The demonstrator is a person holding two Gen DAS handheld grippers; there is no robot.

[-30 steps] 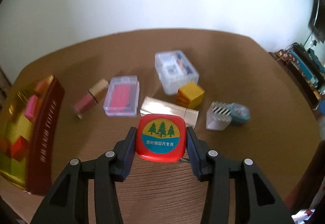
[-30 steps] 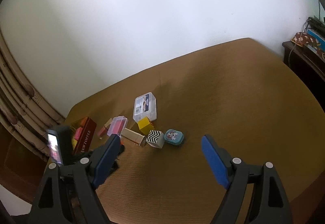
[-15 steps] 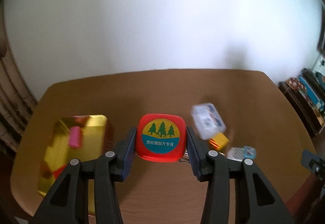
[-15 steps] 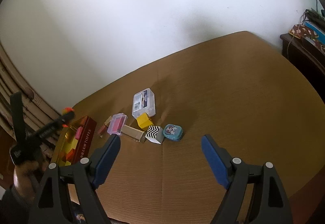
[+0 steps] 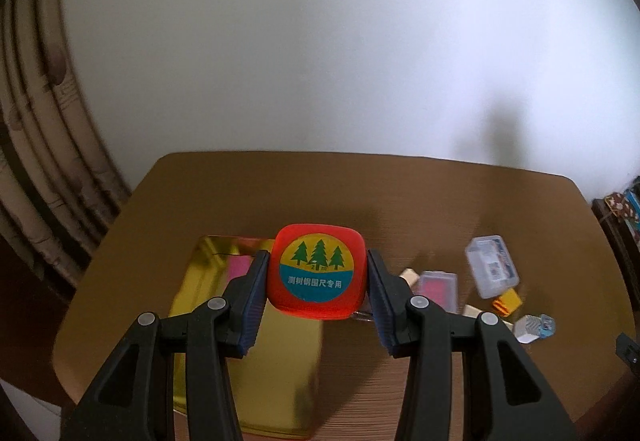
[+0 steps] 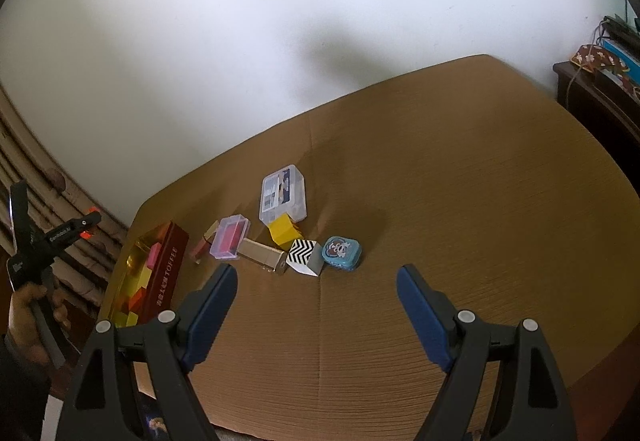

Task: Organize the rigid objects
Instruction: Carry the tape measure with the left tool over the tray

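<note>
Between the blue-padded fingers of the left gripper, clamped on both sides: a red rounded-square tape measure with a pine-tree label, held in the air over the gold rectangular tin on the brown table. Right of it, clustered: clear plastic box, yellow cube, small pink-filled case. Right gripper spread wide, grasping nothing, above bare tabletop near the zigzag-patterned block and teal tin.

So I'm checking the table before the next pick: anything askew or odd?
The gold bar-shaped box lies slanted, leaning on the pink-filled clear case. The zigzag block sits tilted on an edge. Nothing looks spilled or damaged.
</note>
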